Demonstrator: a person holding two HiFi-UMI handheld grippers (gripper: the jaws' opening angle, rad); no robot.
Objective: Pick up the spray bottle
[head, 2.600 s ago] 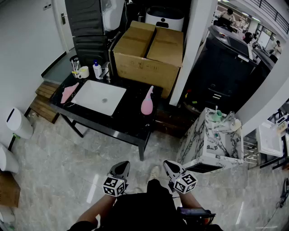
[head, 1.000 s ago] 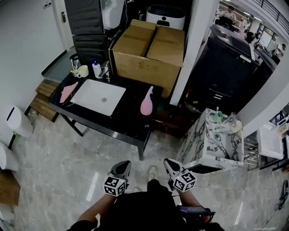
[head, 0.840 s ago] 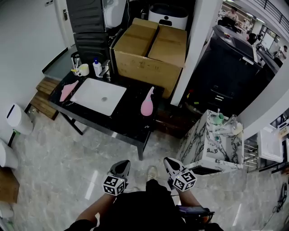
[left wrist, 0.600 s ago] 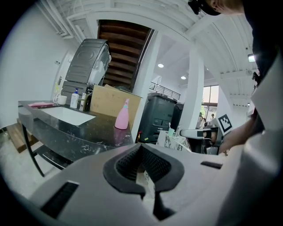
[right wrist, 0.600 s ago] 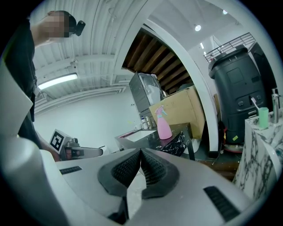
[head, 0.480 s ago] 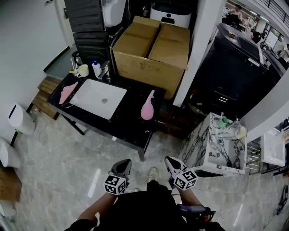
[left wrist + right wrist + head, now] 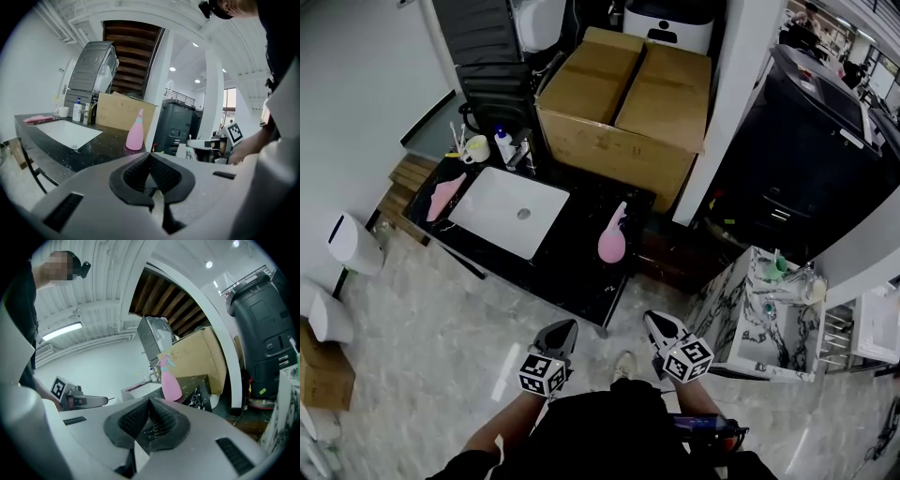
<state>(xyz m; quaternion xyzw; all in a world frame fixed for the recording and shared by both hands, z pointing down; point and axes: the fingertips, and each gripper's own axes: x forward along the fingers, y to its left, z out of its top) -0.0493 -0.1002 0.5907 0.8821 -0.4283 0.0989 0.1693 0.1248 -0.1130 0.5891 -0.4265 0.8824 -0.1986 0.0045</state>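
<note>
- Clenched on nothing: the left tool [image 7: 562, 327], jaws pressed together, carried low in front of the person's body.
- Likewise clenched and empty: the right tool [image 7: 655, 320], near the left one, both aimed toward the counter [image 7: 572, 267].
- Beneath both tools, pale marble floor [image 7: 441, 319]. Neither tool over the counter yet, and both clearly apart from the bottle.
- Ahead, upright on the black counter near its right end: the pink spray bottle [image 7: 612, 242], nozzle up, untouched, just right of the white sink [image 7: 508, 199].
- Behind the bottle, a large cardboard box [image 7: 623, 94]. At the counter's far left corner, a few small containers, too small to tell apart.
- By the look of it, the approach stage only: nothing grasped, nothing lifted, the bottle standing free.
- Left to do, judging from this: close the gap to the counter, open one tool, set its jaws around the bottle's body, clench, and raise it clear.
</note>
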